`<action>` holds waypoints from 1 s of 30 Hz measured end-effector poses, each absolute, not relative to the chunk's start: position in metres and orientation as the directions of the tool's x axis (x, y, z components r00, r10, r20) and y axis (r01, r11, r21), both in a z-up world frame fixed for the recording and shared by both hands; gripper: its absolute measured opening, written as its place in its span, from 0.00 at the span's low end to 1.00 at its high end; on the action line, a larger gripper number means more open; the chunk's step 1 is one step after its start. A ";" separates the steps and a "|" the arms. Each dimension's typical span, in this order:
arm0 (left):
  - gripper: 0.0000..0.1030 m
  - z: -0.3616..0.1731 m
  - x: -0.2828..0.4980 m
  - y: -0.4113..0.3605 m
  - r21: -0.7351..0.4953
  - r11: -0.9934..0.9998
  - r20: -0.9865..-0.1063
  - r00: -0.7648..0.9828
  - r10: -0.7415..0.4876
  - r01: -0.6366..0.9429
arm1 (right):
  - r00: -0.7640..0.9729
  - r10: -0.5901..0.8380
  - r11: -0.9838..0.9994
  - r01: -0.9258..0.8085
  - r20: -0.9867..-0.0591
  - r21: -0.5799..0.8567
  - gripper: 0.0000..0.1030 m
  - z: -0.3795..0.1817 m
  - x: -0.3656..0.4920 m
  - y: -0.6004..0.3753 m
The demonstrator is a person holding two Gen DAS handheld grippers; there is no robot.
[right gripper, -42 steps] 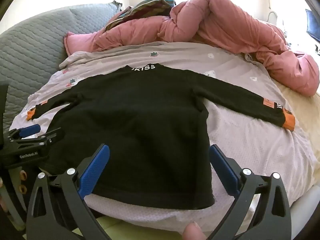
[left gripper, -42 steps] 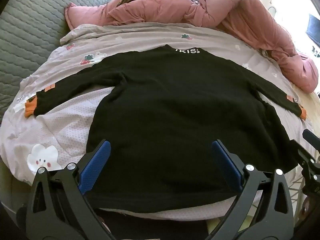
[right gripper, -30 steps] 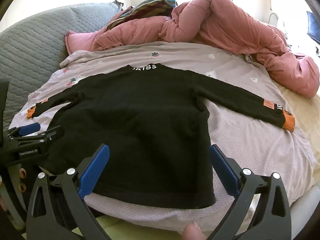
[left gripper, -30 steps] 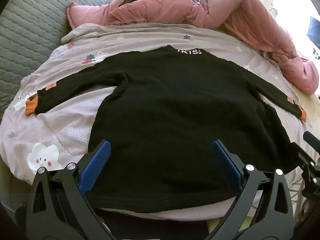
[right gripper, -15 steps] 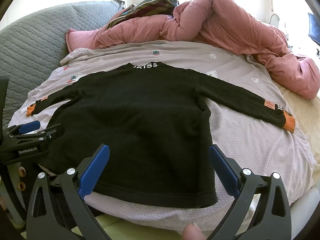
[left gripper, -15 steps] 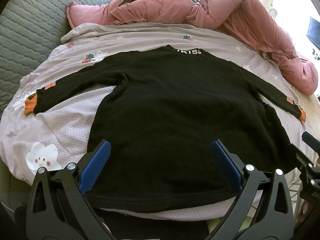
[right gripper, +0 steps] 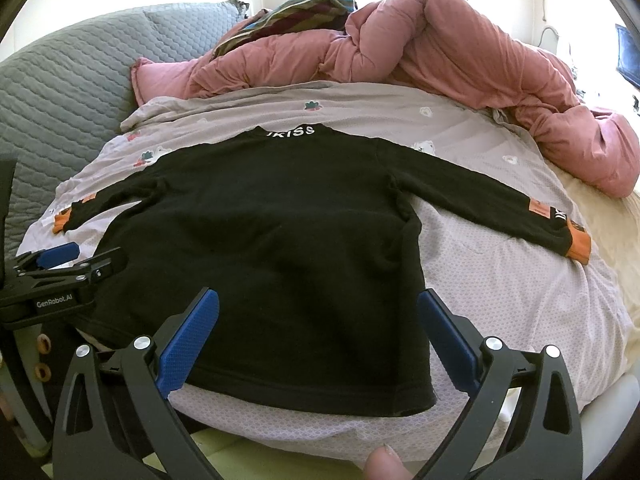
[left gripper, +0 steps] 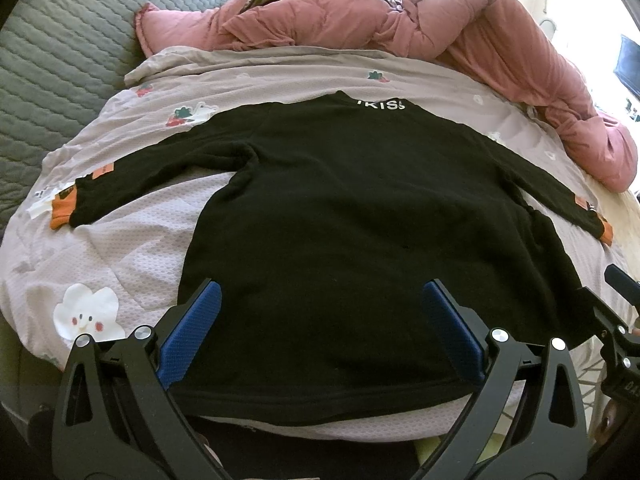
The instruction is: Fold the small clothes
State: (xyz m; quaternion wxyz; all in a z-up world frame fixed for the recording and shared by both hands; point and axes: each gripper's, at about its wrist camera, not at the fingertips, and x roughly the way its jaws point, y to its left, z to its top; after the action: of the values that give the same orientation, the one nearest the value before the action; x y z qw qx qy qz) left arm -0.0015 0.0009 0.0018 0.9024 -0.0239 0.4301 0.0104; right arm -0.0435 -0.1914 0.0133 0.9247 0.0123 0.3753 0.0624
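A small black long-sleeved sweater [left gripper: 360, 216] lies flat on the bed, back up, both sleeves spread out, with orange cuffs and white lettering at the collar. It also shows in the right wrist view [right gripper: 272, 240]. My left gripper [left gripper: 320, 320] is open and empty, just above the sweater's hem on the left half. My right gripper [right gripper: 318, 328] is open and empty above the hem near the right corner. The left gripper shows from the side in the right wrist view [right gripper: 76, 262].
The sweater rests on a pale lilac quilt [left gripper: 132, 248] with cartoon prints. A bunched pink duvet [left gripper: 440, 32] lies along the back and right. A grey quilted headboard [left gripper: 52, 52] stands at the left. The bed's near edge [right gripper: 300, 436] is just below the hem.
Both grippers stay open over the hem. The views have shifted only slightly; the sweater has not moved.
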 end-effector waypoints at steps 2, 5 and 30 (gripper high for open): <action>0.92 0.002 -0.002 0.001 -0.034 0.999 -0.776 0.630 -0.002 -0.039 | 0.711 0.126 0.992 -0.108 -0.692 0.070 0.96 0.013 -0.043 -0.192; 0.92 0.002 -0.002 0.002 -0.037 0.999 -0.777 0.629 -0.006 -0.037 | 0.712 0.126 0.992 -0.108 -0.691 0.070 0.96 0.013 -0.043 -0.192; 0.92 -0.005 0.004 0.006 -0.032 0.998 -0.779 0.626 0.005 -0.048 | 0.710 0.116 0.993 -0.091 -0.695 0.072 0.96 0.009 -0.033 -0.200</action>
State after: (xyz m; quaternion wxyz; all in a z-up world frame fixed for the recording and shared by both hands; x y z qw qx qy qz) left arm 0.0044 0.0058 -0.0053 0.9015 -0.0248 0.4319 0.0147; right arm -0.0328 -0.1999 0.0088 0.9245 0.0163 0.3766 0.0559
